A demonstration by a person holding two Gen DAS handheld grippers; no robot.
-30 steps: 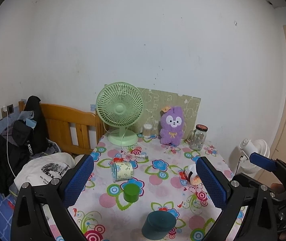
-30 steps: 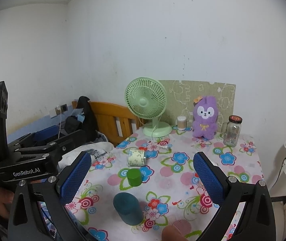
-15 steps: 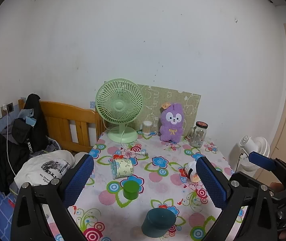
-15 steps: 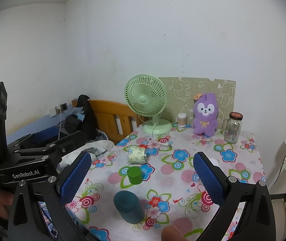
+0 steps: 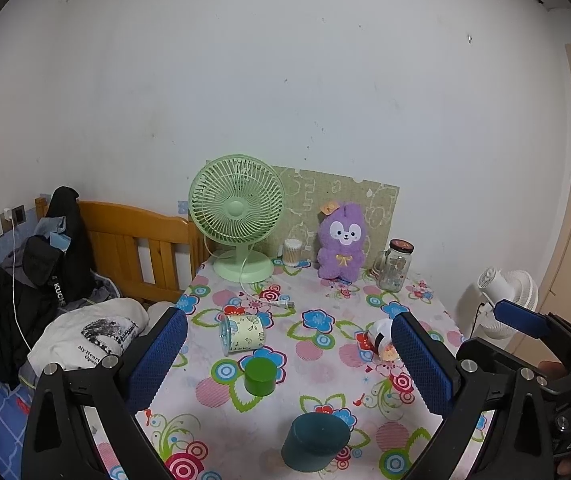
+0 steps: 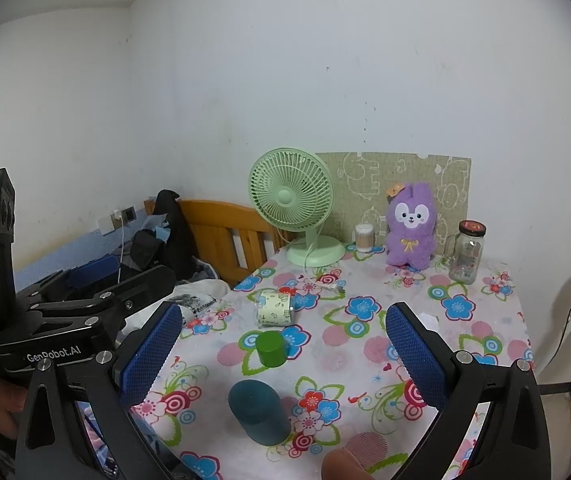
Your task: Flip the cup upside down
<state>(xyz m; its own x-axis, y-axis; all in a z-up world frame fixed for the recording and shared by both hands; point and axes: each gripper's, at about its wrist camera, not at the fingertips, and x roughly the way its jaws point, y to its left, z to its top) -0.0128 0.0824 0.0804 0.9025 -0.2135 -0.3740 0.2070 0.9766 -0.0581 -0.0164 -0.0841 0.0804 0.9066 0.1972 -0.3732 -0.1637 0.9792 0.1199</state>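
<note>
A dark teal cup (image 5: pixel 315 448) stands bottom-up near the table's front edge; it also shows in the right wrist view (image 6: pixel 259 412). A small green cup (image 5: pixel 260 375) stands bottom-up behind it, also in the right wrist view (image 6: pixel 271 349). A pale green patterned cup (image 5: pixel 242 335) lies on its side further back, also in the right wrist view (image 6: pixel 274 309). A white cup (image 5: pixel 381 338) lies on its side at the right. My left gripper (image 5: pixel 285 364) is open and empty above the front edge. My right gripper (image 6: pixel 283 356) is open and empty too.
The floral-cloth table (image 5: pixel 325 360) carries a green desk fan (image 5: pixel 237 216), a purple plush (image 5: pixel 341 240), a glass jar (image 5: pixel 395 266) and a swab pot (image 5: pixel 292 253) along the back. A wooden bed frame (image 5: pixel 137 240) with clothes stands left. A white fan (image 5: pixel 505 300) stands right.
Both grippers have drawn back and up a little from the table, so the objects sit slightly higher and further in view. Nothing on the table has moved.
</note>
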